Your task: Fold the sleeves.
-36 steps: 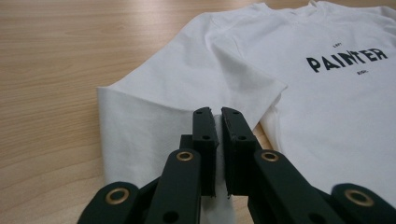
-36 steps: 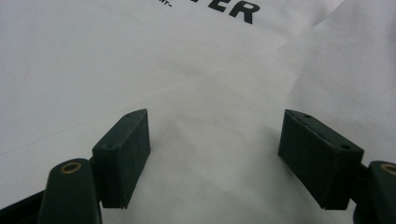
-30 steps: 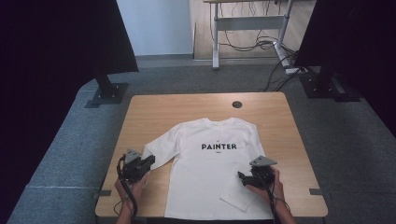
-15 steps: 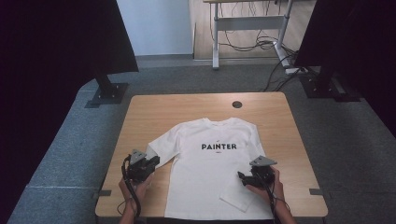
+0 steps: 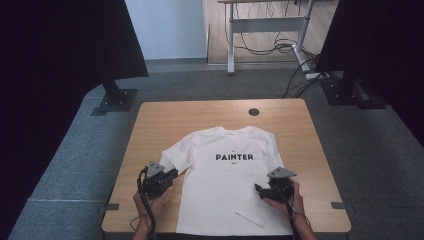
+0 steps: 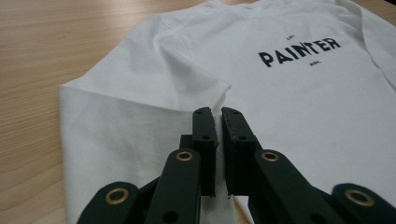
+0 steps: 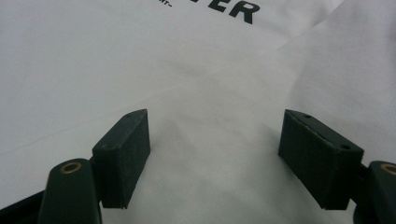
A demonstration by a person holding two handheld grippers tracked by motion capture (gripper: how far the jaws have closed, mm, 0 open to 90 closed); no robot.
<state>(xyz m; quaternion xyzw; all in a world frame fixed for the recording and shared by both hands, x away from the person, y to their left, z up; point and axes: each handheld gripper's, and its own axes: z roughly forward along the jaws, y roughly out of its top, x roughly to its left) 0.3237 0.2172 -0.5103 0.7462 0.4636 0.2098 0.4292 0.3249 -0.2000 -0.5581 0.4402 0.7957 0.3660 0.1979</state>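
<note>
The left tool (image 5: pixel 172 173), clamped on the white T-shirt's (image 5: pixel 227 190) sleeve edge, has carried it inward — a fold beginning; the right tool (image 7: pixel 215 154) hovers apart over the shirt, spread mid-table (image 5: pixel 155 120).

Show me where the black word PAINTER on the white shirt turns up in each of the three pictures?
High view: the PAINTER print sits mid-picture, on the chest of the white T-shirt.
Left gripper view: upper right, tilted, beyond the jaws pinching a fold of cloth.
Right gripper view: cut off at the top edge, its last letters showing.
Shared landmark: the small line of print just beneath the word.
</note>
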